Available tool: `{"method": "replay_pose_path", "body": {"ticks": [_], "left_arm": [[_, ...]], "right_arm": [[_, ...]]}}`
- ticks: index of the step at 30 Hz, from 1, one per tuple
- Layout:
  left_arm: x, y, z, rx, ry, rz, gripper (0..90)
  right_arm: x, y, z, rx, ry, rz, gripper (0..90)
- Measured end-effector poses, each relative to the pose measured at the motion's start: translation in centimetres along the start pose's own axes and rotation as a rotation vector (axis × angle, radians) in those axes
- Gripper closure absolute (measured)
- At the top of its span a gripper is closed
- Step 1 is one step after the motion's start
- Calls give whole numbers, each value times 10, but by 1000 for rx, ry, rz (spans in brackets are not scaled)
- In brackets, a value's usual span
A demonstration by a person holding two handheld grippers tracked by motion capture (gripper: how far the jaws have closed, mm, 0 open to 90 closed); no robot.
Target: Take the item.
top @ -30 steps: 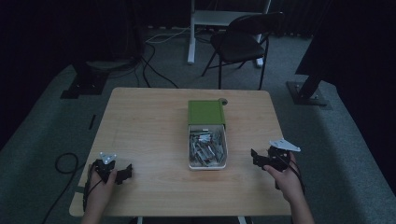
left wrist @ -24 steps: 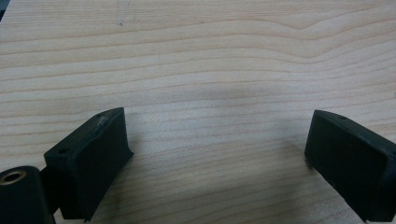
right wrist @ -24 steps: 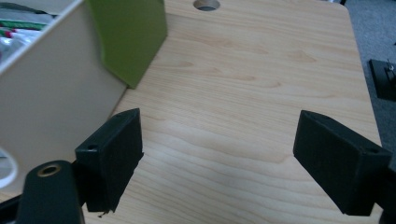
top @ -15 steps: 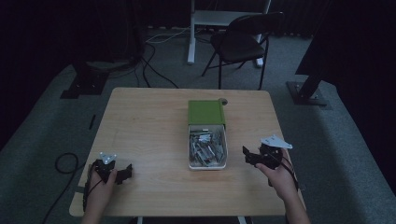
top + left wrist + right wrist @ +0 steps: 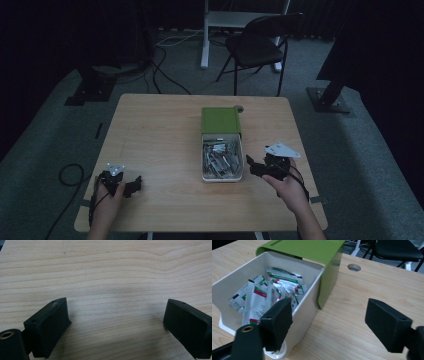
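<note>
Spanning most of the high view, a light wooden table [image 5: 165, 135] carries a white drawer box [image 5: 221, 160] that slides out from under a green cover [image 5: 220, 120] at the table's middle-right. Behind the table, on grey carpet, stands a black folding chair [image 5: 257, 45]. Inside the box lie loose sachets [image 5: 265, 293], white with green and red bands, heaped against its back wall. The right gripper [image 5: 256, 167] rests on the table just beside the box's right wall, pointing toward it; in the right gripper view its jaws stand wide apart and grip nothing, one jaw close against the box's front corner, the other over bare wood. The left gripper [image 5: 132, 185] sits near the table's front-left corner, well apart from the box, jaws likewise spread wide and empty above plain wood grain.
</note>
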State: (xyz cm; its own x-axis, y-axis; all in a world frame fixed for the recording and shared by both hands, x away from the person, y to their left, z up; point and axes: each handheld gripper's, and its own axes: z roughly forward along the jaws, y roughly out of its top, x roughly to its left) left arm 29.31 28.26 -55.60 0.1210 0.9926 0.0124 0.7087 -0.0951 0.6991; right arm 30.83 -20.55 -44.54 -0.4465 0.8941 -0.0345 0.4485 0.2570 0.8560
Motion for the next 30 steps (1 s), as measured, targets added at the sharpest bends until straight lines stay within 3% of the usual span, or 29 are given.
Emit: {"method": "replay_pose_path", "body": {"ticks": [16,28,30], "left_arm": [[0,0,0,0,0,0,69],[0,0,0,0,0,0,70],[0,0,0,0,0,0,69]], "right_arm": [[34,8,10,-2,90,-83,234],[59,5,24,31,160,-115,321],[62,4,26,32,154,-148,355]]}}
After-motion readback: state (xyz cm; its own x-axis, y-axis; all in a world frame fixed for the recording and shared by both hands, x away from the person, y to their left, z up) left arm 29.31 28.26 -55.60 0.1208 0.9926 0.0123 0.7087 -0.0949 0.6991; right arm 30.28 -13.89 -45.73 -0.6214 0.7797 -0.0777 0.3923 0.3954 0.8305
